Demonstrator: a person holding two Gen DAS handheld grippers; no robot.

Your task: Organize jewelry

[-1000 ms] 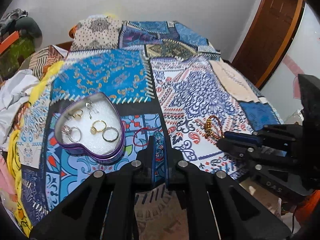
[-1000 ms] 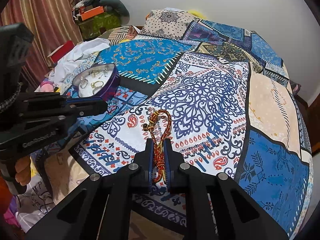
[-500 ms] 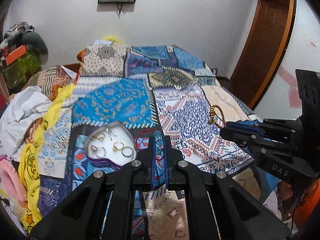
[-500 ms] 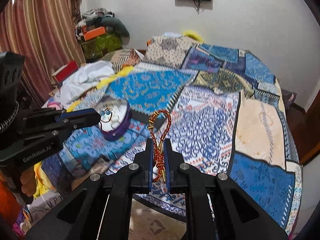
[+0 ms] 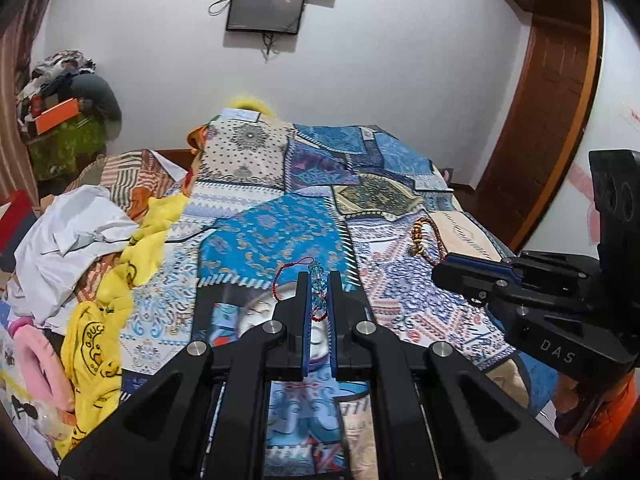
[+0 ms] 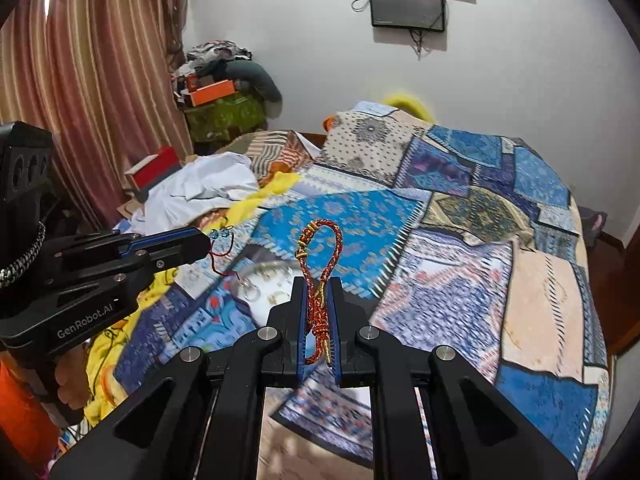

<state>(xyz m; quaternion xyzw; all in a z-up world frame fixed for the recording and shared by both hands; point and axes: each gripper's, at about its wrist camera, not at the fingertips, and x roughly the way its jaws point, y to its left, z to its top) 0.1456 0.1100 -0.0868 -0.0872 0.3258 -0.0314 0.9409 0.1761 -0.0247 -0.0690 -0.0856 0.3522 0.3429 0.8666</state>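
While both grippers are hovering level above the bed [image 5: 400, 240], the left gripper [image 5: 319, 292] is pinching a blue bead bracelet [image 5: 317, 280]. The right gripper [image 6: 319, 300] is clamping a red braided bracelet [image 6: 320, 264], its loop standing upright.

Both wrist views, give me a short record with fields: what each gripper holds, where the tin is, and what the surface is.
left gripper: jaws shut on a thin red cord bracelet with clear blue beads
right gripper: jaws shut on a braided red and gold cord bracelet
both bracelets: lifted clear of the bed
heart-shaped tin holding rings: on the bed below the grippers, partly hidden and blurred
surface: patchwork blue patterned bedspread
beside it: crumpled white cloth, yellow printed cloth
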